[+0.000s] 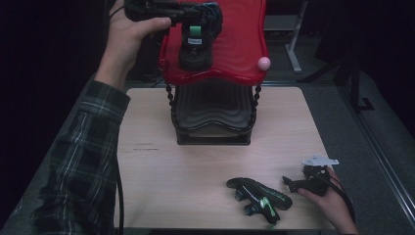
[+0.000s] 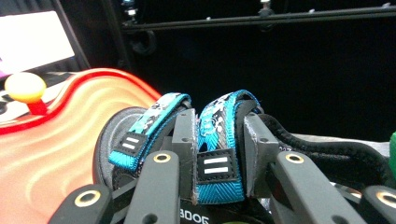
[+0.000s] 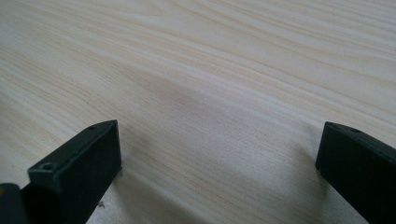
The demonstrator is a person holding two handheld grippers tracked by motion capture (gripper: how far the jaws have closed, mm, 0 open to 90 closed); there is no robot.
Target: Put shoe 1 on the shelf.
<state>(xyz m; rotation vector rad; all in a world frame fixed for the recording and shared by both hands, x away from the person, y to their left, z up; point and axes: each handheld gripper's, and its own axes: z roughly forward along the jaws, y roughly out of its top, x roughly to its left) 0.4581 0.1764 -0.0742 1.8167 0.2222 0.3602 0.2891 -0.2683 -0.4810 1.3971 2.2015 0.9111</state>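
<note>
A black sandal with blue patterned fabric straps (image 2: 217, 140) is clamped by one strap between the fingers (image 2: 184, 140) of the left gripper (image 1: 195, 34); the second strap lies just outside the left finger. Its dark sole hangs over the glossy red wavy top shelf (image 1: 235, 49). Its mate, a black sandal with green markings (image 1: 259, 196), lies flat on the table, just beside the right gripper's fingers.

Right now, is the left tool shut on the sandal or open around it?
Shut on it. In the left gripper view the left tool pinches the sandal's blue patterned strap over the red shelf.
</note>
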